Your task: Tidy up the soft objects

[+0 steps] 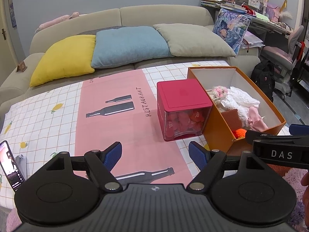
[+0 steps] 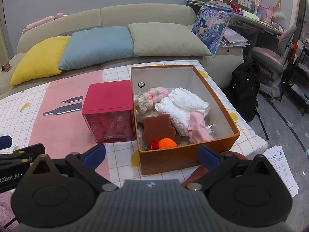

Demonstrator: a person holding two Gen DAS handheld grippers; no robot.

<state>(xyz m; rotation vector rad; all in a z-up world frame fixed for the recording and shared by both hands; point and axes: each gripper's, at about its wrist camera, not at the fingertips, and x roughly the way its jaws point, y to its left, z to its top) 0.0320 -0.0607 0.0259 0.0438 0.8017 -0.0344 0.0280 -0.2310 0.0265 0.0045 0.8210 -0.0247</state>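
Observation:
An orange cardboard box (image 2: pixel 185 158) (image 1: pixel 216 133) stands on the table's right side. Inside lie a pink and cream crochet flower (image 2: pixel 152 96), crumpled white paper (image 2: pixel 183 106), a brown bear-shaped sponge (image 2: pixel 157 128), a pink cloth (image 2: pixel 199 128) and an orange crochet ball (image 2: pixel 167 143) with a red bit beside it. My right gripper (image 2: pixel 152 155) is open, held in front of the box's near wall with nothing between its fingers. My left gripper (image 1: pixel 155 154) is open over the tablecloth, left of the box, and holds nothing.
A red cube box (image 2: pixel 109 112) (image 1: pixel 182 108) with a clear front touches the orange box's left side. A phone (image 1: pixel 10 166) leans at the table's left edge. Behind is a sofa with yellow (image 1: pixel 63 58), blue and grey cushions; a black backpack (image 2: pixel 244 90) and papers lie on the floor to the right.

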